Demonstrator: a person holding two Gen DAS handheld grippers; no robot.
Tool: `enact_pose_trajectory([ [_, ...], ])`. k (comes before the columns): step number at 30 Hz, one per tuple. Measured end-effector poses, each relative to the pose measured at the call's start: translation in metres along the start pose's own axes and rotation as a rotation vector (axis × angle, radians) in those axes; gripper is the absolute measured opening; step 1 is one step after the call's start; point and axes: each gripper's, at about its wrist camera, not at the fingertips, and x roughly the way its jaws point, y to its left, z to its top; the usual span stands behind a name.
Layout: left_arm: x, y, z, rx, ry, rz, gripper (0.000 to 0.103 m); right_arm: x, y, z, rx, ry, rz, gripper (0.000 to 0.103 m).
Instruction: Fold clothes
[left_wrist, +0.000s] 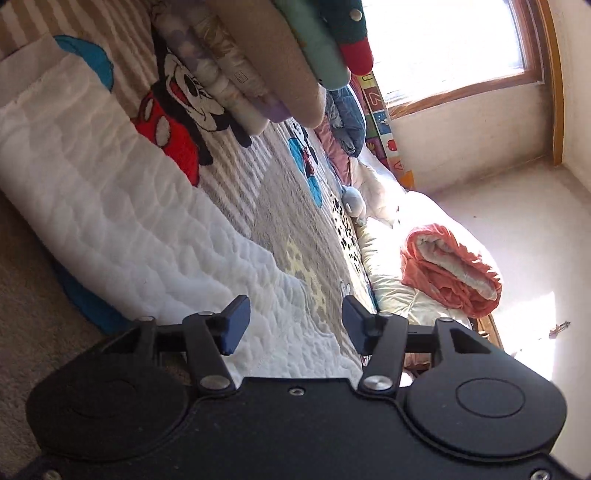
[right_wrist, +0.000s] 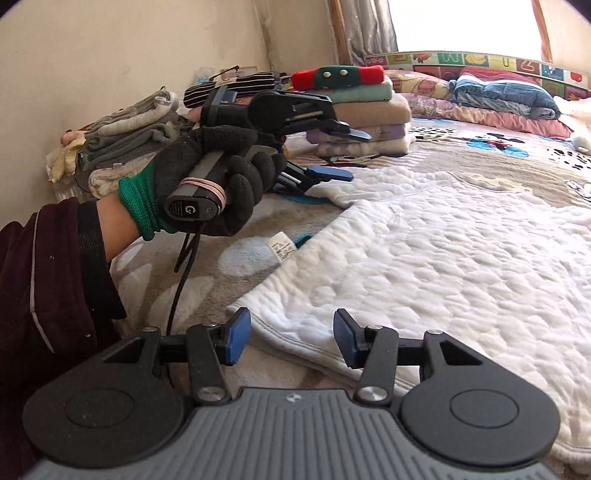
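A white quilted garment (left_wrist: 110, 184) lies spread flat on the cartoon-print bedspread (left_wrist: 280, 192). My left gripper (left_wrist: 295, 325) hovers over its near part, open, nothing between the blue pads. In the right wrist view the same garment (right_wrist: 424, 258) fills the right half, its care label (right_wrist: 282, 245) sticking out at the left edge. My right gripper (right_wrist: 291, 338) stands open just above the garment's near hem, pads apart from the cloth. A gloved hand (right_wrist: 221, 184) holds the left gripper (right_wrist: 343, 153) open above the garment's far corner.
A stack of folded clothes (right_wrist: 369, 107) sits at the back of the bed, topped by a red and green knit. A loose grey pile (right_wrist: 129, 140) lies by the wall at left. Pillows (right_wrist: 509, 99) and an orange blanket (left_wrist: 450, 273) lie near the window.
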Motion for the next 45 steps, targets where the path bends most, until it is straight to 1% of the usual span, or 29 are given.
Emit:
enact_pose_trajectory([
  [2, 0.016, -0.001, 0.009, -0.033, 0.013, -0.020, 0.063, -0.001, -0.009, -0.003, 0.026, -0.008, -0.029, 0.050],
  [4, 0.033, -0.001, 0.016, -0.069, 0.041, -0.053, 0.066, 0.000, -0.013, -0.008, 0.041, -0.002, -0.027, 0.050],
  [7, 0.058, -0.002, 0.018, -0.077, 0.082, -0.053, 0.068, 0.003, -0.017, -0.015, 0.055, 0.008, -0.017, 0.051],
  [10, 0.074, -0.008, 0.019, 0.007, 0.055, 0.055, 0.068, 0.005, -0.021, -0.017, 0.075, 0.001, -0.007, 0.051],
  [11, 0.077, -0.009, 0.020, 0.019, 0.052, 0.070, 0.066, 0.005, -0.022, -0.017, 0.079, 0.001, -0.003, 0.051],
  [13, 0.078, -0.009, 0.026, 0.015, 0.035, 0.057, 0.066, 0.006, -0.023, -0.017, 0.081, 0.003, 0.003, 0.051],
  [15, 0.075, -0.005, 0.034, 0.000, -0.005, 0.055, 0.067, 0.006, -0.022, -0.018, 0.080, 0.003, 0.003, 0.052],
  [19, 0.053, 0.014, 0.051, -0.060, -0.054, 0.012, 0.065, 0.007, -0.021, -0.020, 0.073, 0.008, 0.002, 0.052],
  [22, 0.026, 0.007, 0.061, -0.014, -0.101, 0.011, 0.066, 0.007, -0.021, -0.019, 0.066, 0.015, -0.002, 0.052],
  [23, 0.017, 0.008, 0.063, -0.016, -0.110, 0.003, 0.067, 0.008, -0.021, -0.019, 0.068, 0.014, -0.003, 0.052],
  [27, -0.010, 0.015, 0.068, -0.031, -0.119, 0.013, 0.068, 0.008, -0.020, -0.021, 0.076, 0.006, -0.008, 0.054],
  [29, -0.013, 0.021, 0.068, -0.043, -0.109, 0.039, 0.070, 0.008, -0.018, -0.021, 0.072, 0.007, -0.013, 0.055],
  [31, -0.015, 0.026, 0.070, -0.032, -0.161, 0.135, 0.070, 0.009, -0.017, -0.020, 0.071, 0.011, -0.018, 0.056],
  [32, -0.021, 0.029, 0.072, -0.013, -0.206, 0.179, 0.069, 0.009, -0.017, -0.019, 0.070, 0.014, -0.021, 0.056],
  [34, -0.034, 0.037, 0.079, -0.027, -0.257, 0.200, 0.064, 0.009, -0.015, -0.018, 0.063, 0.022, -0.027, 0.056],
  [37, -0.055, 0.031, 0.081, 0.002, -0.346, 0.235, 0.065, 0.009, -0.013, -0.017, 0.056, 0.032, -0.036, 0.056],
  [38, -0.060, 0.030, 0.080, 0.010, -0.361, 0.228, 0.065, 0.009, -0.013, -0.017, 0.056, 0.034, -0.038, 0.056],
  [40, -0.067, 0.029, 0.077, -0.004, -0.338, 0.176, 0.066, 0.010, -0.012, -0.017, 0.055, 0.036, -0.041, 0.057],
  [41, -0.066, 0.027, 0.073, -0.006, -0.302, 0.131, 0.066, 0.011, -0.011, -0.017, 0.053, 0.038, -0.042, 0.058],
  [42, -0.064, 0.025, 0.069, -0.008, -0.263, 0.082, 0.068, 0.011, -0.010, -0.017, 0.050, 0.038, -0.043, 0.060],
  [45, -0.042, 0.012, 0.046, 0.015, -0.101, 0.001, 0.069, 0.014, -0.006, -0.017, 0.041, 0.040, -0.047, 0.066],
])
